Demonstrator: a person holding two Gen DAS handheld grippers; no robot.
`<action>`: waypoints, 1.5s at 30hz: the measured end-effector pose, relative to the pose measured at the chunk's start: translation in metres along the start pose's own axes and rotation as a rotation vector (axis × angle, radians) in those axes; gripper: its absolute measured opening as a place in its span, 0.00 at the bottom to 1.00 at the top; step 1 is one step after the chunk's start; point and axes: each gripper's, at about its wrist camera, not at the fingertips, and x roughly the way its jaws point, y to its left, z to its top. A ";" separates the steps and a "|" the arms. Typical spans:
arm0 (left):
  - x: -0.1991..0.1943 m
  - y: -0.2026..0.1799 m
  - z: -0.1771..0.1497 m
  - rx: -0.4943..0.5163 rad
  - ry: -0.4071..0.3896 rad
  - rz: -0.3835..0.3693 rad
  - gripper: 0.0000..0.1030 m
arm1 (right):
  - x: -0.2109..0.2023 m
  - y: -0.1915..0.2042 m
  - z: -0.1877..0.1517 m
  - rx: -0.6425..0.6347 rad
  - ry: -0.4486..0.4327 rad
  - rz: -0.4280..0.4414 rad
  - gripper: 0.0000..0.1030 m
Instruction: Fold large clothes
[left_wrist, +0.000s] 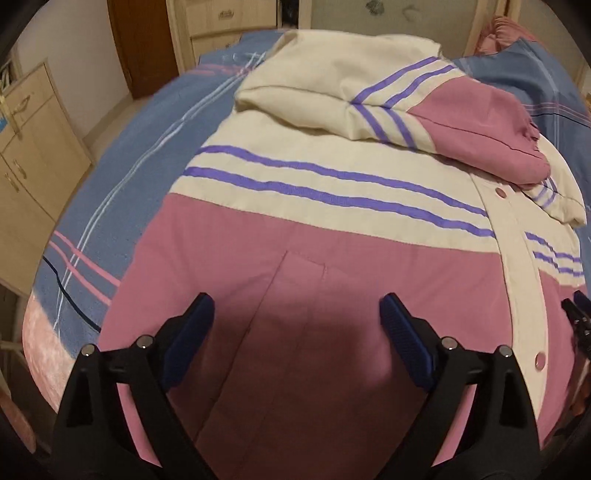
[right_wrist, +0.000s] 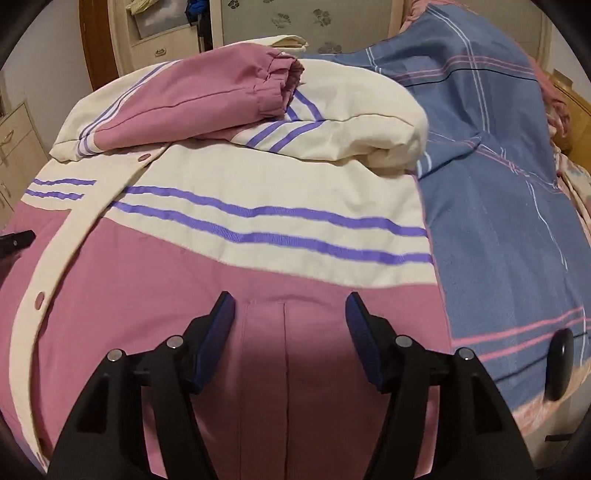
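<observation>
A pink and cream jacket (left_wrist: 332, 258) with purple stripes lies front up on a bed, and it also fills the right wrist view (right_wrist: 240, 258). Both sleeves (left_wrist: 461, 125) are folded across the chest, pink cuff on top (right_wrist: 229, 99). A cream snap placket (left_wrist: 524, 266) runs down the front. My left gripper (left_wrist: 297, 321) is open and empty just above the pink lower left part. My right gripper (right_wrist: 290, 317) is open and empty just above the pink lower right part. The right gripper's tip shows at the left view's right edge (left_wrist: 578, 314).
The blue plaid bedcover (left_wrist: 122, 192) spreads around the jacket, wide to its right (right_wrist: 498, 221). A wooden cabinet (left_wrist: 26, 155) stands left of the bed, with a door and wardrobe behind. A black round object (right_wrist: 559, 363) lies on the cover at the right.
</observation>
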 end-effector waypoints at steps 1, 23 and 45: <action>-0.009 -0.001 -0.004 0.003 0.001 0.006 0.90 | -0.010 -0.001 -0.001 0.018 -0.002 0.013 0.60; -0.056 0.089 -0.111 -0.142 0.055 0.075 0.96 | -0.046 -0.042 -0.109 0.100 0.122 0.075 0.74; -0.027 -0.056 0.043 -0.113 -0.057 -0.261 0.96 | 0.026 -0.010 0.275 0.186 -0.051 0.471 0.93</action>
